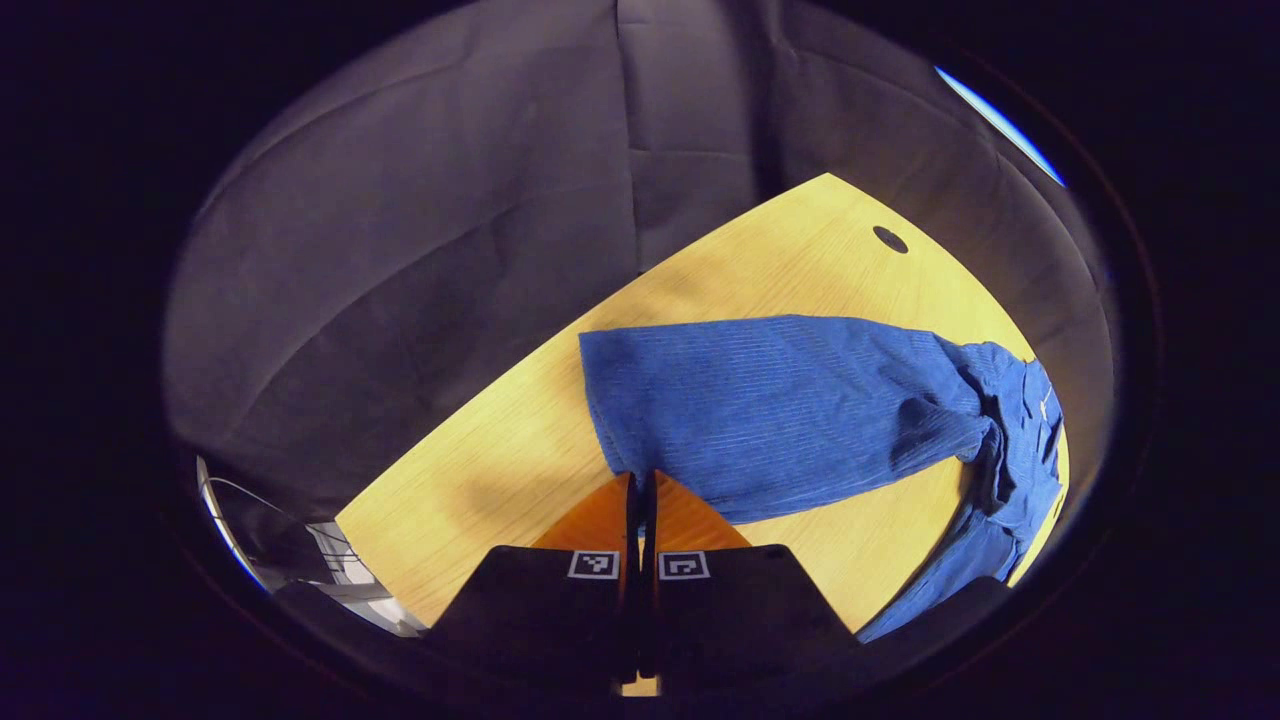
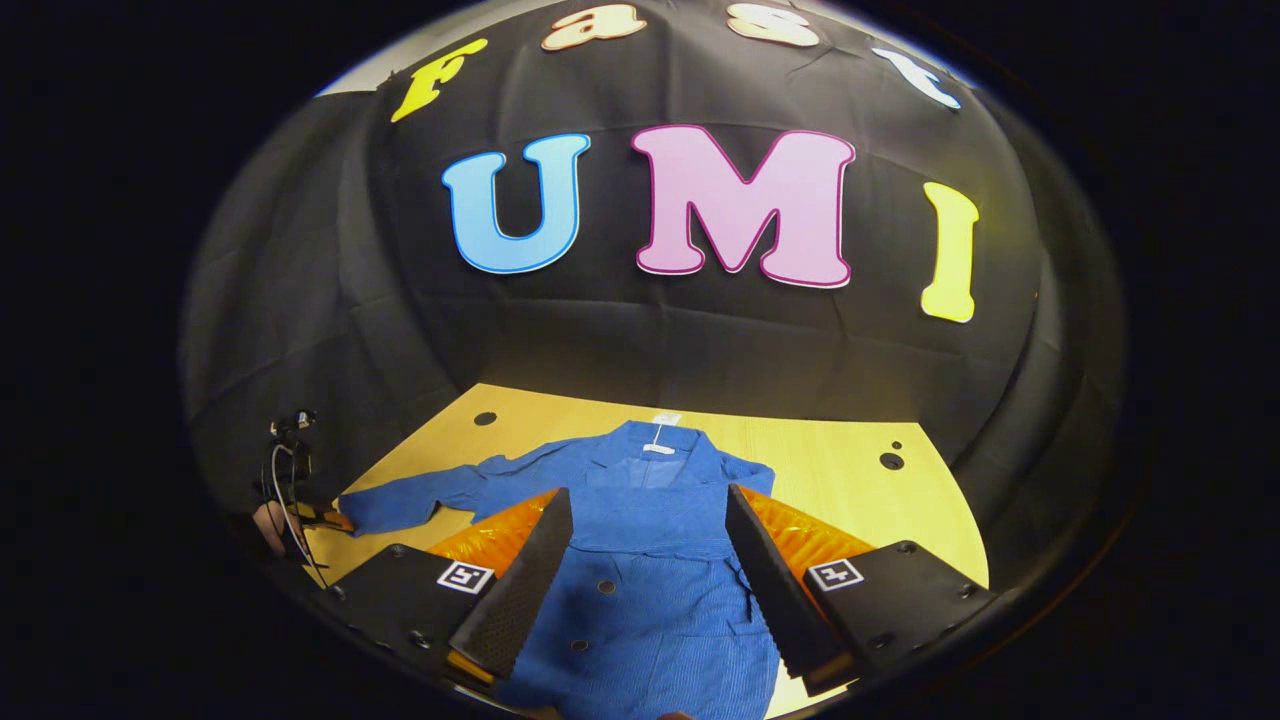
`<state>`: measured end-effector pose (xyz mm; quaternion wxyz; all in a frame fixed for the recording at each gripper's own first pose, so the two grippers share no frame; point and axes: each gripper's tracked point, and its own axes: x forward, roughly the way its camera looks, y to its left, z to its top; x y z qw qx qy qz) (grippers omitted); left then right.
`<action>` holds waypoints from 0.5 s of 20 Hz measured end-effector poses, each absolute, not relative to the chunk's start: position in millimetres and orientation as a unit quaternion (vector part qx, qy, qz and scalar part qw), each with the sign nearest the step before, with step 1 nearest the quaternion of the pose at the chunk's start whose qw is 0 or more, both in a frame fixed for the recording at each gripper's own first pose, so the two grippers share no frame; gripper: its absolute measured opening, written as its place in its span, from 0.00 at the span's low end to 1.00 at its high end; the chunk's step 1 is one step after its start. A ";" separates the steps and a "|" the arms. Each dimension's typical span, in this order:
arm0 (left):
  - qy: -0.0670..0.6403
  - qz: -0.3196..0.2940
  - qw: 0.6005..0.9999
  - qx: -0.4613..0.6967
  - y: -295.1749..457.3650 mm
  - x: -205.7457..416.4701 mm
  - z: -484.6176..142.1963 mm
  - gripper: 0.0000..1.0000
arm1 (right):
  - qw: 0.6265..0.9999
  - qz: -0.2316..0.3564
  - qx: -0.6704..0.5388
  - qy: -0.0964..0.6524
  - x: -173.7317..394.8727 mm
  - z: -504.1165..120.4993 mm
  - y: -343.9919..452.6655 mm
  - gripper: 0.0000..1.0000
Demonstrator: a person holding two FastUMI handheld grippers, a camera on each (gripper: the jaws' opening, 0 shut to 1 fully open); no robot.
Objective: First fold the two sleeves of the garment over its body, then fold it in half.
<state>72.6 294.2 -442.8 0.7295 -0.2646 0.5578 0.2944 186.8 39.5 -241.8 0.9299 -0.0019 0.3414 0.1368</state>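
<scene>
In the left gripper view, your left gripper [image 1: 641,478] has its fingers pressed together at the cuff end of a blue sleeve [image 1: 770,410]; the fabric edge meets the fingertips, but you cannot tell whether cloth is pinched between them. The sleeve lies stretched flat across the yellow wooden surface [image 1: 480,480], finely ribbed like corduroy, running away to bunched folds where it joins the body of the garment. A dark round hole [image 1: 890,239] sits in the surface beyond it.

In the right gripper view, your right gripper [image 2: 648,520] is spread wide and holds nothing, hovering above the blue jacket [image 2: 650,600]. The jacket lies face up on the surface, collar [image 2: 655,440] toward the booth wall, buttons [image 2: 606,587] down the front. One sleeve extends left, where the left gripper and a hand [image 2: 268,525] meet its cuff.
</scene>
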 end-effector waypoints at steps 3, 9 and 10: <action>0.553 0.299 0.727 -0.276 295.2 68.1 -440.1 0.00 | 0.931 0.133 -0.006 0.340 187.1 -239.9 31.0 0.98; 0.521 0.290 0.770 -0.226 301.7 95.7 -388.7 0.00 | 0.934 0.128 -0.004 0.333 189.1 -232.9 11.8 0.98; 0.515 0.283 0.779 -0.219 296.1 106.0 -377.8 0.00 | 0.935 0.127 -0.003 0.332 189.3 -231.1 6.7 0.98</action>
